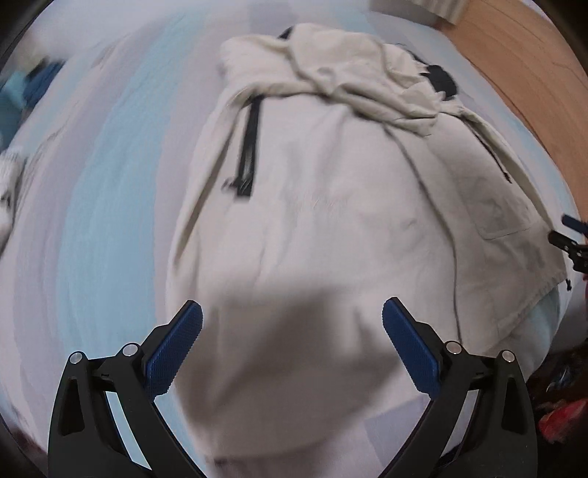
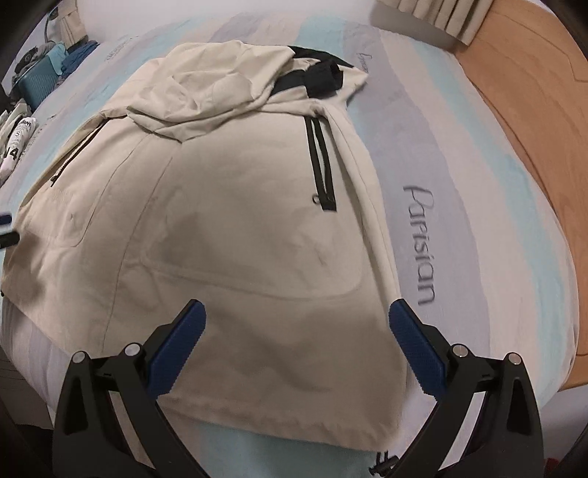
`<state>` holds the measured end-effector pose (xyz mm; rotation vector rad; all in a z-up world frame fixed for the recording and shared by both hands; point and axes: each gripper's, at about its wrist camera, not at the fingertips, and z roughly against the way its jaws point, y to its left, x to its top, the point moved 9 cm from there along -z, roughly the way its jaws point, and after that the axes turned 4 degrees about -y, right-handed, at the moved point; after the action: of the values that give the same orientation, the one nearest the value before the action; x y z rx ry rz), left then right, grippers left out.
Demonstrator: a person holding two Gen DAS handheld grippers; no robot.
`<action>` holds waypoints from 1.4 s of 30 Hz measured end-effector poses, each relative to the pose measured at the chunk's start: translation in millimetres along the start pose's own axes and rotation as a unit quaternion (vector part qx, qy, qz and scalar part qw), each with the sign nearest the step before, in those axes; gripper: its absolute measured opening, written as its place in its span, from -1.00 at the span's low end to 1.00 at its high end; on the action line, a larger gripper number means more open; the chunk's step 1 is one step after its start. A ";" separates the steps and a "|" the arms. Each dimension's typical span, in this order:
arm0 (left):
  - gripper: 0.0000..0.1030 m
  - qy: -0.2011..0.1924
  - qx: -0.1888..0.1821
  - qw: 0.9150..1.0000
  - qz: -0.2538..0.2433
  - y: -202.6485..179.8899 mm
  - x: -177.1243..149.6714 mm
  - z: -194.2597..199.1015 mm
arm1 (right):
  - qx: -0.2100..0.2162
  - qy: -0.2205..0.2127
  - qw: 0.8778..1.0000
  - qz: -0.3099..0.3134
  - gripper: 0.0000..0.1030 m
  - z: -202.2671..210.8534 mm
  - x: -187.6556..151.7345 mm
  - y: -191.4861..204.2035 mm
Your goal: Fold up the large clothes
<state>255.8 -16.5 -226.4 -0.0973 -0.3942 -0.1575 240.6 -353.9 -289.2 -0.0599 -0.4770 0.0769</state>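
A cream hooded jacket lies spread flat on the bed, with its hood crumpled at the far end and its hem nearest me. Black pocket zippers run down both sides. My right gripper hovers open over the hem's right part, nothing between its blue pads. In the blurred left wrist view, the same jacket fills the middle. My left gripper stands open above its near left part, casting a shadow on the cloth. The right gripper's tips peek in at that view's right edge.
The bed sheet is striped pale blue, grey and white, with "Parisian" printed on it. Wooden floor lies to the right, and a curtain hem hangs at the far right. A teal case and piled clothes sit at the far left.
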 end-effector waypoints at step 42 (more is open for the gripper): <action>0.88 0.075 -0.015 0.993 0.086 37.4 -74.8 -28.3 | -0.029 0.057 0.998 0.008 0.85 -18.8 -73.8 -51.0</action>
<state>204.7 26.7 -283.9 -0.1477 -0.2317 -0.0014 186.9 -411.9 -335.7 -0.1252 -0.3647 0.0751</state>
